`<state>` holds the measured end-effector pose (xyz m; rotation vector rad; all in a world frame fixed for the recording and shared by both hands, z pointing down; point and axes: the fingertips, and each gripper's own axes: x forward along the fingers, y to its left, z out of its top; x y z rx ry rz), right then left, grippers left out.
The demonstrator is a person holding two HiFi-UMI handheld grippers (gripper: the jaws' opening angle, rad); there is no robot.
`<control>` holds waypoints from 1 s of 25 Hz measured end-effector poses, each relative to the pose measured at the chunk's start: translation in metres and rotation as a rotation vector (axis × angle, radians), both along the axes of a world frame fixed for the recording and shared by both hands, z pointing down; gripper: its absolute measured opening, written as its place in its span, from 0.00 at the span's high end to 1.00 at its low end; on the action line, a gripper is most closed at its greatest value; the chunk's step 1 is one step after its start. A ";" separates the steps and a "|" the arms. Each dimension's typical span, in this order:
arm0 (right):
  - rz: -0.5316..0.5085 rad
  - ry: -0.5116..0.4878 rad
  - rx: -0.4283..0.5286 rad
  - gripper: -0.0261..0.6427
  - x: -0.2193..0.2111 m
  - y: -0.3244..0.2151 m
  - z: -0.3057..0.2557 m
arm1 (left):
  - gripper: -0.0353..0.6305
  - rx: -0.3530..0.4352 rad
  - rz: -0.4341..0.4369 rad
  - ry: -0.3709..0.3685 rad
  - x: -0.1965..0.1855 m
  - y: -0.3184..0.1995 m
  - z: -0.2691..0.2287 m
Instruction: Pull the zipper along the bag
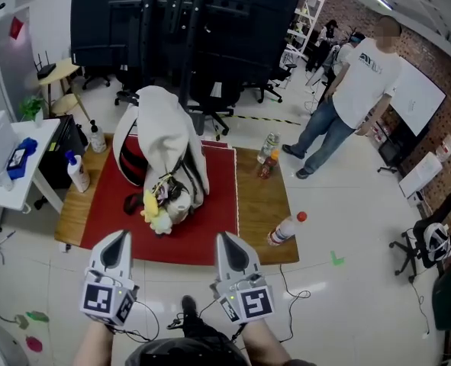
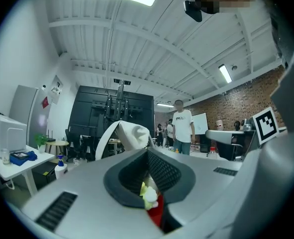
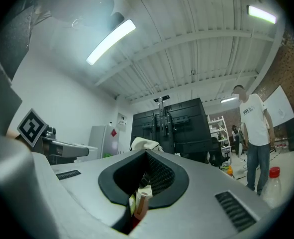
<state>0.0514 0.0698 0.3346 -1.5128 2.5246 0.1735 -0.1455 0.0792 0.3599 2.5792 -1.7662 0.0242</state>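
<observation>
A white bag with black and red parts stands upright on a red mat on the wooden table. A yellow plush charm hangs at its front, near the dark zipper line. My left gripper and right gripper hover side by side over the table's near edge, short of the bag and apart from it. Both are shut with nothing between the fingers. In the left gripper view the left gripper points toward the bag's white top. The right gripper also faces the bag.
A spray bottle and a pump bottle stand at the table's left. Two bottles stand at the right, and a red-capped bottle lies near the front right corner. A person stands beyond. A white side table stands at the left.
</observation>
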 end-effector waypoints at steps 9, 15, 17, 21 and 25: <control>-0.053 -0.009 -0.027 0.95 0.003 -0.082 0.013 | 0.90 -0.080 -0.013 -0.036 0.015 -0.071 0.011; -0.086 -0.018 -0.040 0.95 0.007 -0.120 0.022 | 0.90 -0.035 -0.030 -0.014 0.026 -0.108 0.012; -0.094 -0.022 -0.046 0.95 0.008 -0.130 0.025 | 0.90 -0.030 -0.036 -0.011 0.028 -0.118 0.013; -0.110 -0.031 -0.048 0.95 0.011 -0.151 0.029 | 0.90 -0.029 -0.045 -0.014 0.034 -0.138 0.015; -0.125 -0.034 -0.051 0.95 0.018 -0.174 0.031 | 0.90 -0.028 -0.059 -0.019 0.040 -0.160 0.015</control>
